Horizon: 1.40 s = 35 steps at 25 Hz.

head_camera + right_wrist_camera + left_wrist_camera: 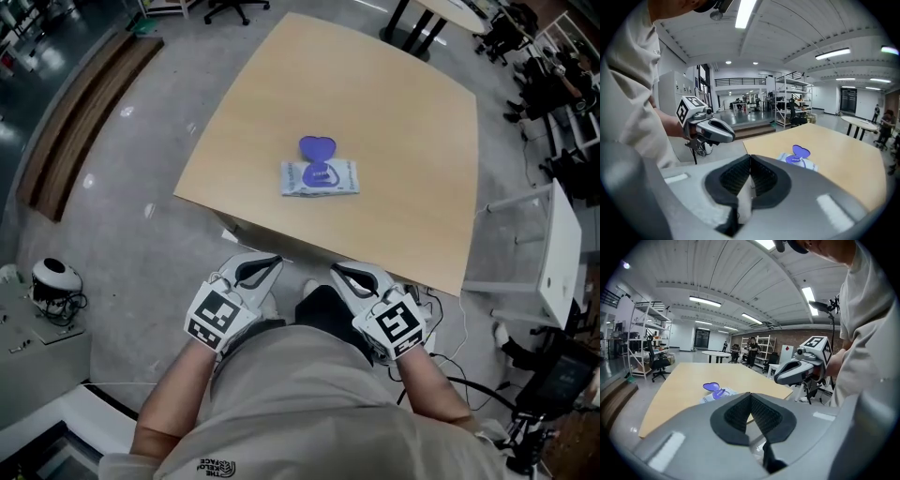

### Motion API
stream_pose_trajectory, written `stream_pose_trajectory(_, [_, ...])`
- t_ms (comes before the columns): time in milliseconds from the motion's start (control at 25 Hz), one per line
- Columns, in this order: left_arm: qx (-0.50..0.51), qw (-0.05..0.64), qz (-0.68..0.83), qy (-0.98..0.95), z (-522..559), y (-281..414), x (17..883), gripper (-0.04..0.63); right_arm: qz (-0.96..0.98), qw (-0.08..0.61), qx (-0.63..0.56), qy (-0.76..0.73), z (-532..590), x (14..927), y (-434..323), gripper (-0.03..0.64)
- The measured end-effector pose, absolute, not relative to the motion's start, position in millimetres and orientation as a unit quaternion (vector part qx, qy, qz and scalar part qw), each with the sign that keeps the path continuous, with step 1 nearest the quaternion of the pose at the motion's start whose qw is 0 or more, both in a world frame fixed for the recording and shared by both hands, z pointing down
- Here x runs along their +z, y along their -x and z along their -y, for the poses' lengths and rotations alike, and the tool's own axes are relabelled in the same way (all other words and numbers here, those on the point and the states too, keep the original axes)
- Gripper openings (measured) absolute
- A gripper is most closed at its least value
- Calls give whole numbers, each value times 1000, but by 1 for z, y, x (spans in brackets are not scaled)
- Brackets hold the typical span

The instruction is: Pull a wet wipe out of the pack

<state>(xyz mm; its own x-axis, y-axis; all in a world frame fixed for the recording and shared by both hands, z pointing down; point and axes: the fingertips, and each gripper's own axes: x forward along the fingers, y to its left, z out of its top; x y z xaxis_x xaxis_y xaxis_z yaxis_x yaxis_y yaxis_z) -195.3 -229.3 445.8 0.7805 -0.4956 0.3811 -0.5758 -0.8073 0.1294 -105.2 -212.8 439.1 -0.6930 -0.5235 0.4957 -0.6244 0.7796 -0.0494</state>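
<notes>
The wet wipe pack (319, 177) lies flat near the front edge of a light wooden table (394, 112). Its purple flip lid (317, 147) stands open on the far side. No wipe shows coming out. Both grippers hang close to my body, below and in front of the table edge, well apart from the pack. My left gripper (266, 263) has its jaws together with nothing held, and so does my right gripper (343, 272). In the left gripper view the pack (720, 393) lies beyond the closed pads (740, 412). The right gripper view shows the pack (799, 161) ahead to the right.
A long wooden bench (86, 117) runs along the floor at left. A small white device (52, 277) sits on the floor beside me. A white stand (561, 251) and cables are at right. People and shelving (749, 348) are far behind the table.
</notes>
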Motion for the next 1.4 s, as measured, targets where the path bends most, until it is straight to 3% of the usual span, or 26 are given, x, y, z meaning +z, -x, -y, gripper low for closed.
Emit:
stream_pose_trajectory(1120, [309,220,368,-849,432,156,631,5,904,316,124,-260,416,576,14,17])
stream_pose_trajectory(1400, [357,224,377,-825,445,160,660,5,903,332,134,-238,435,608,26,58])
